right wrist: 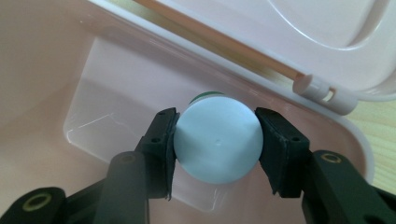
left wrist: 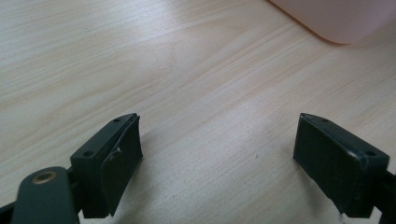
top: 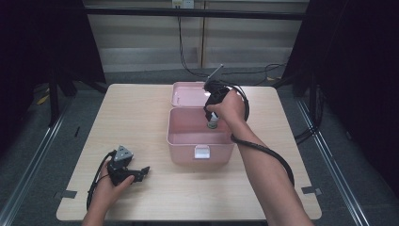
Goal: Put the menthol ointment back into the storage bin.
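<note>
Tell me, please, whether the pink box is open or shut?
Open: the pink box has its lid folded back flat, and the right gripper holds a bottle over its interior.

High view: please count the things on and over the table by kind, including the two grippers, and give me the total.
Pink boxes with an open lid: 1
White-capped bottles, held over the box by the right gripper: 1
Grippers, the right one and the left gripper resting on the table: 2
Total: 4
</note>
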{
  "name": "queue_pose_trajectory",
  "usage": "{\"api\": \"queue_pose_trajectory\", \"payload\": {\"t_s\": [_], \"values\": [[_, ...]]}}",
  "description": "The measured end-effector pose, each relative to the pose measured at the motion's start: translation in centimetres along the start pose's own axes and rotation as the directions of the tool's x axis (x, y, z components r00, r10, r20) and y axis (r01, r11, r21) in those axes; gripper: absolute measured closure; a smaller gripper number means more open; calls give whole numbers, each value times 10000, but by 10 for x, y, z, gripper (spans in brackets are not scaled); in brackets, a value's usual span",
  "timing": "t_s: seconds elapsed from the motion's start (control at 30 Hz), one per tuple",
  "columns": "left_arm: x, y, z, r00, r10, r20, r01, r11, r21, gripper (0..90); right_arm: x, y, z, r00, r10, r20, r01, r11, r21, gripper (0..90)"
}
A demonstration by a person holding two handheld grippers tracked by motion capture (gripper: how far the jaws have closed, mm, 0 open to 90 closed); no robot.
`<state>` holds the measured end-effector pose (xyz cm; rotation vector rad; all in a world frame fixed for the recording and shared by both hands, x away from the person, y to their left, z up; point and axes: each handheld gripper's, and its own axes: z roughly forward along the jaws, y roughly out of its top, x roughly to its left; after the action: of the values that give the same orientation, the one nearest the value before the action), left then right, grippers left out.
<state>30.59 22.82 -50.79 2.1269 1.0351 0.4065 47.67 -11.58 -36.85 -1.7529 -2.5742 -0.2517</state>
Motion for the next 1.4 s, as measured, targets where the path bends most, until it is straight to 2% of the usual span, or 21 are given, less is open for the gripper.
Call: {"api": "queue_pose_trajectory", "payload": {"t_s": [0.47,0.8,1.07,1.4], "values": [[0,0,0,10000,-11,-28,11,10000,-16,147,-6,1,14,9997,225,34,-225,9997,30,507],[-1,0,0,10000,-2,-17,2,10000,-22,147,-3,-2,23,9996,210,171,-210,9998,35,507],[-1,0,0,10000,7,-16,-7,10000,-22,147,1,-3,27,9985,173,513,-175,9998,39,506],[0,0,0,10000,-4,-10,4,10000,-18,146,0,-6,37,9974,218,690,-215,9998,-54,505]]}}
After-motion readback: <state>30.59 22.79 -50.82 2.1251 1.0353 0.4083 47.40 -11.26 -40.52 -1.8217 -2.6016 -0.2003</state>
